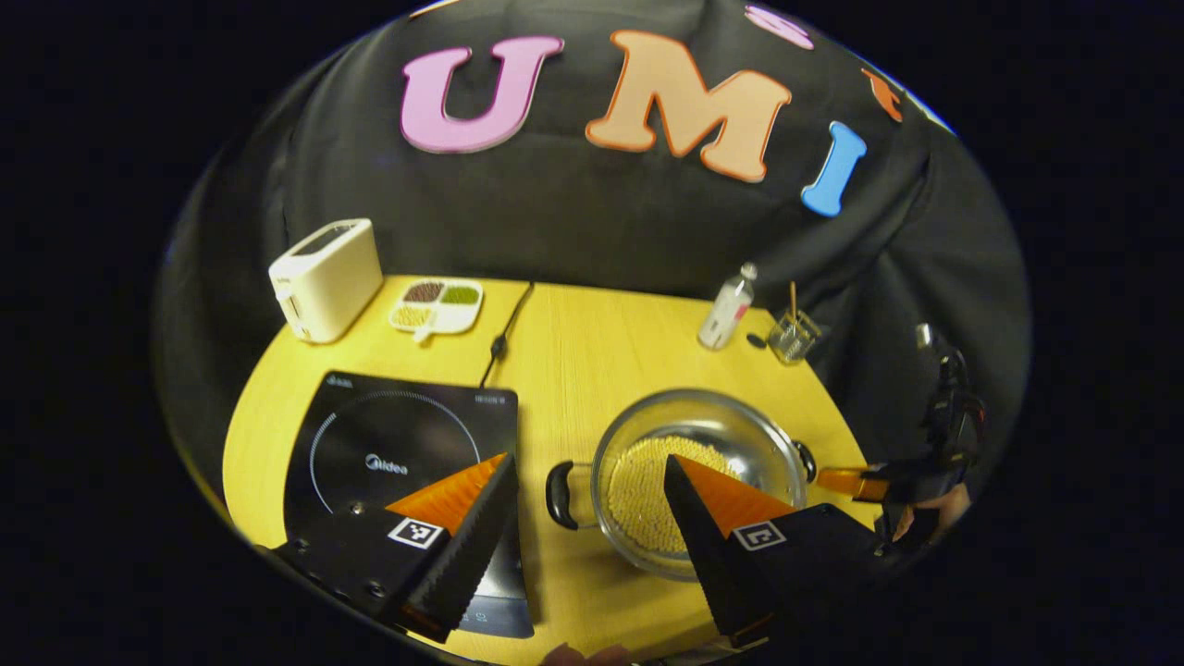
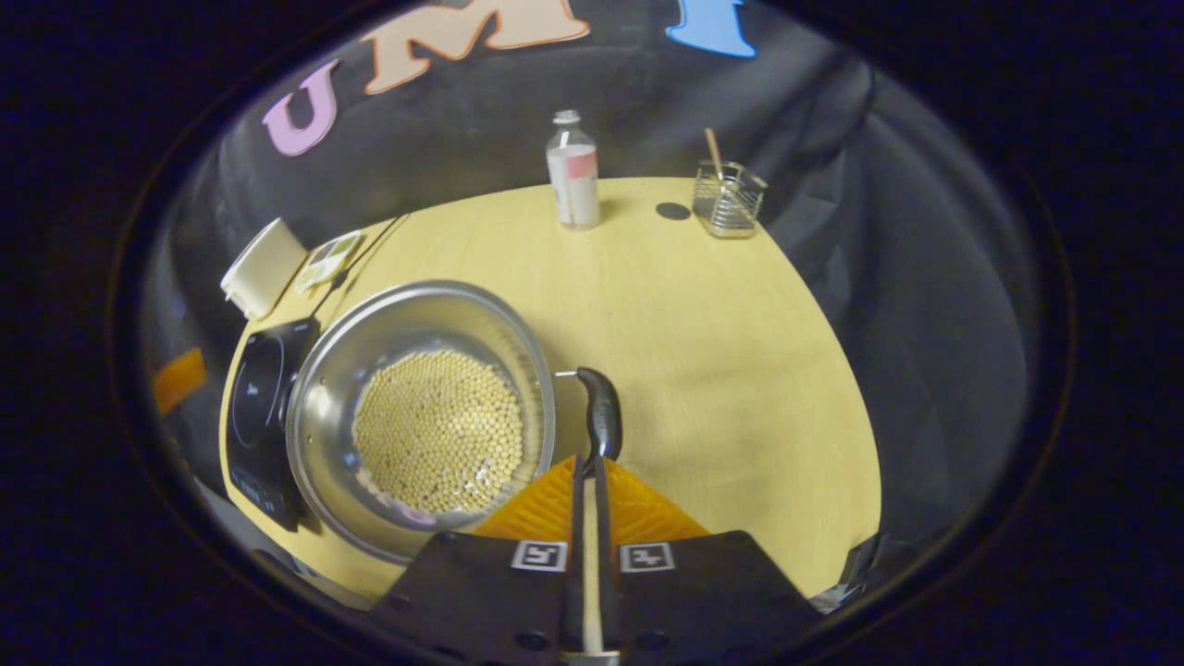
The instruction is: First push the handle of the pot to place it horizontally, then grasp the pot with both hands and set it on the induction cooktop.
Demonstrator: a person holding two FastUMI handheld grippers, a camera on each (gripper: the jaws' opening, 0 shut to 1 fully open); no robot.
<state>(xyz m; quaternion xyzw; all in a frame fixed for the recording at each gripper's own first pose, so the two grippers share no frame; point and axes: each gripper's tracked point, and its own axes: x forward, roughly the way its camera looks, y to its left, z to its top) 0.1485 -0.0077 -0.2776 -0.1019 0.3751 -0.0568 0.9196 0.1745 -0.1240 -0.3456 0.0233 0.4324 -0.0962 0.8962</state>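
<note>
The steel pot [image 2: 421, 416], full of pale beans, stands on the yellow bench [image 2: 721, 351] just right of the induction cooktop [image 1: 398, 453]. The left claw [image 1: 587, 518] is wide apart above the pot's left handle [image 1: 560, 495]. The right claw [image 2: 588, 476] is pressed almost together at the tip of the right handle [image 2: 601, 416]

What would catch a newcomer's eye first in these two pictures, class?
First, the shiny steel pot in the middle of the yellow table, its bottom covered with pale round beans. Next, the black induction cooktop lying beside the pot, on the side away from the right gripper, whose fingers are nearly closed at the pot's dark side handle. The left gripper hangs open above the pot's near rim.
</note>
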